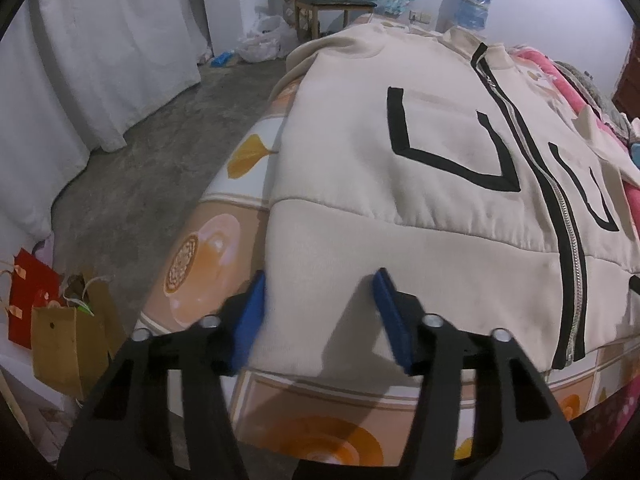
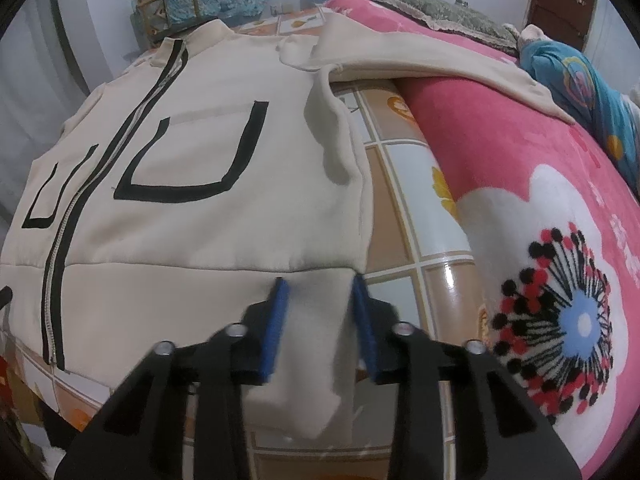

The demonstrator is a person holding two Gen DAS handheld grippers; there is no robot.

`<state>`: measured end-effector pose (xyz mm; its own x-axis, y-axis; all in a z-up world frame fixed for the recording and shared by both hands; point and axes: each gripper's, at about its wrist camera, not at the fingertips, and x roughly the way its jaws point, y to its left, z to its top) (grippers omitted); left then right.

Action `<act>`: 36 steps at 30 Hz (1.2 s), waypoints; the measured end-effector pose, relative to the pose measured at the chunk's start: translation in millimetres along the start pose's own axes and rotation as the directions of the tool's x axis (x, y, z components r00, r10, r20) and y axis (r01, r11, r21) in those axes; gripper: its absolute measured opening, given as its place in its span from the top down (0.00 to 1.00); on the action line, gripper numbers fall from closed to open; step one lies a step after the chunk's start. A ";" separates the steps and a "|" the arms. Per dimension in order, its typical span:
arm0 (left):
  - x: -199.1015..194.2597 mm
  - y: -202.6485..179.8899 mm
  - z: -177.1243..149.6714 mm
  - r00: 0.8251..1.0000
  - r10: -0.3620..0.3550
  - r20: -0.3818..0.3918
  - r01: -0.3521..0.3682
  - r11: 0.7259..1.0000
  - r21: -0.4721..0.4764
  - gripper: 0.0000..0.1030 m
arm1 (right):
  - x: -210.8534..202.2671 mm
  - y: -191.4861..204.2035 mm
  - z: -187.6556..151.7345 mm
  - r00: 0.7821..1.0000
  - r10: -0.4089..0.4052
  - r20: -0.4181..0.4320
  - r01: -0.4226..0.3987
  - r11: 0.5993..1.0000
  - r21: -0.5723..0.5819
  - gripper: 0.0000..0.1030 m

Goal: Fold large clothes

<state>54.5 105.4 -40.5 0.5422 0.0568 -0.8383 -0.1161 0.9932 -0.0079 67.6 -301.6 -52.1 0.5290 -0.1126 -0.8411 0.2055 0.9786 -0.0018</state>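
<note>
Cream zip jacket [image 1: 400, 168] lies flat, front up, along the bed's [image 1: 208, 240] near edge; thick, soft, limp fleece; grip at hem corners; left hand-held gripper [image 1: 320, 312] straddles hem, unclamped; right hand-held gripper [image 2: 318, 320] pinches hem corner.

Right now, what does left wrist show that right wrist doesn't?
Left wrist only: the concrete floor, white curtain, paper bags, and the left tongs straddling the jacket's hem corner.

Right wrist only: the pink flowered blanket, the jacket sleeve lying over it, and the right tongs with the other hem corner bunched between them.

Both: the cream zip jacket spread front-up on the patterned sheet, the wooden chair, and the water jug.
</note>
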 end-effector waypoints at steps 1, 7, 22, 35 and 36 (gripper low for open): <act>-0.5 -0.6 0.7 1.000 0.000 0.007 0.000 1.000 0.005 0.68 | -0.7 -1.5 -0.1 1.000 0.005 0.002 -0.005 1.000 0.005 0.80; -8.1 -6.1 0.9 0.998 0.010 0.062 -0.014 0.998 0.068 0.91 | -13.4 -12.7 -3.1 0.997 0.066 0.029 -0.067 0.997 0.035 0.93; -65.9 7.4 -40.1 0.996 -0.015 0.089 0.004 0.993 0.122 0.91 | -72.0 -33.6 -63.0 0.984 0.163 0.073 -0.168 0.984 0.064 0.94; -78.1 25.0 -82.9 0.998 -0.059 -0.039 0.063 0.991 0.116 0.85 | -93.6 -49.7 -107.5 0.998 0.066 0.012 -0.066 0.996 0.059 0.89; -79.4 28.9 -77.9 0.997 -0.071 -0.035 0.074 0.992 0.104 0.85 | -99.3 -48.3 -105.3 0.999 0.038 0.032 -0.039 0.998 0.042 0.88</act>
<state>-56.8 121.7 -16.6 0.5196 -0.0177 -0.8542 0.0121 0.9998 -0.0133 -81.6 -319.6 -25.4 0.5620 -0.0812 -0.8231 0.2195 0.9741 0.0538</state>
